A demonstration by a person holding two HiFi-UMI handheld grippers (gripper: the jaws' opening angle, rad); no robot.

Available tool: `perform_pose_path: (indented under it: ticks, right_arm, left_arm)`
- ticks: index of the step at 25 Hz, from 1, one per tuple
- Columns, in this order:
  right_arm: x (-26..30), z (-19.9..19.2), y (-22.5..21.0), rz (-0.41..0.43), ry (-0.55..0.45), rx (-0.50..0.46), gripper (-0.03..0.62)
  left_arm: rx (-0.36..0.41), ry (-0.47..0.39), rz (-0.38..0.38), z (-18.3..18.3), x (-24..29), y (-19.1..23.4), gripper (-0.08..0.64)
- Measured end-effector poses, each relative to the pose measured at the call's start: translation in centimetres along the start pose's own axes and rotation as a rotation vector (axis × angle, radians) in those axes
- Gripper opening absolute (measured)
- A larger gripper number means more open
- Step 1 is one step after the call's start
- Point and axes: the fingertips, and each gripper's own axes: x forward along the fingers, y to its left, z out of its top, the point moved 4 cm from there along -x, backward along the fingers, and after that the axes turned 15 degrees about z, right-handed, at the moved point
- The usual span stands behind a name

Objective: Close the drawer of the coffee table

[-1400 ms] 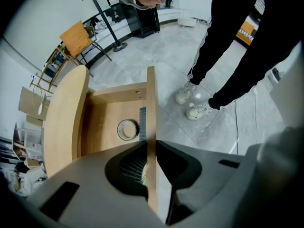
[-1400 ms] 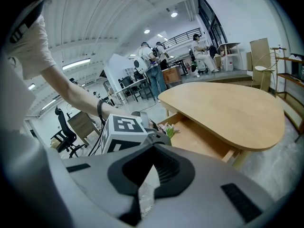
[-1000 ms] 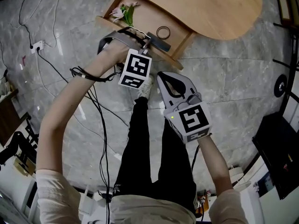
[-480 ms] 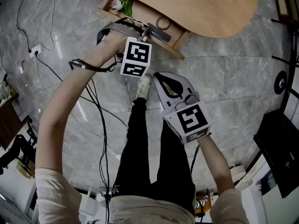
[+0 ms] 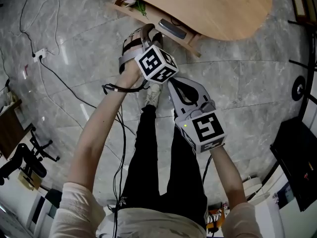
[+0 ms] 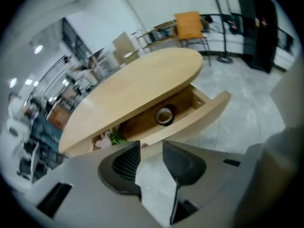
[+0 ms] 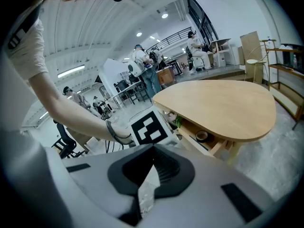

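Left gripper view (head view can't) shows left hand-held gripper (image 6: 152,146) opening, nothing btwn jaws; drawer (image 6: 199,118) ajar just beyond. Right hand-held gripper (image 7: 153,156) closed.

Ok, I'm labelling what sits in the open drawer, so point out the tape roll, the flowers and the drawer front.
tape roll (image 6: 164,116): left gripper view, centre of the ring.
flowers (image 6: 102,142): left gripper view, the pink bloom.
drawer front (image 6: 198,120): left gripper view, its outer face.
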Motion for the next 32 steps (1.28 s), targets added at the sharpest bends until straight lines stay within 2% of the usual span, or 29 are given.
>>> perform_pose_path:
  ticks: [3,5,6,9,11,14,17,21,27,32]
  right_arm:
    - [-0.4,-0.1,-0.3,-0.014,-0.009,0.017,0.006]
    - [-0.6,-0.2,-0.3,-0.018,-0.015,0.028,0.006]
    - [-0.6,-0.2,-0.3,-0.018,-0.019,0.032,0.006]
    - [-0.8,-0.4,-0.1,-0.012,-0.027,0.039,0.006]
    - [-0.9,-0.7,-0.1,-0.006,-0.023,0.046,0.006]
    - [-0.8,-1.1,-0.1,0.003,-0.013,0.048,0.006]
    - [-0.8,-1.1,-0.5,0.007,-0.006,0.046,0.006]
    - [-0.6,-0.9,-1.1,0.004,-0.007,0.046,0.006]
    - [-0.5,-0.3,-2.1,-0.002,-0.020,0.044,0.006]
    - [0.1,0.0,-2.8,-0.006,-0.018,0.044,0.006]
  left_arm:
    - [-0.263,0.087,-0.035,-0.8,-0.1,0.1,0.152]
    - [-0.368,0.116,-0.082,-0.8,0.0,-0.1,0.146]
    - [-0.384,0.117,-0.095,-0.7,0.1,-0.2,0.142]
    - [-0.359,0.095,-0.090,-0.7,0.3,-0.1,0.116]
    - [-0.345,0.082,-0.074,-0.9,0.5,0.1,0.053]
    - [-0.329,0.077,-0.069,-1.0,0.7,0.3,0.038]
    - [-0.363,0.082,-0.074,-1.1,0.8,0.5,0.011]
    - [-0.427,0.089,-0.106,-1.3,1.0,0.7,0.009]
    - [-0.423,0.063,-0.145,-1.4,1.1,0.7,0.009]
    - [-0.475,0.045,-0.172,-1.6,1.2,1.0,0.009]
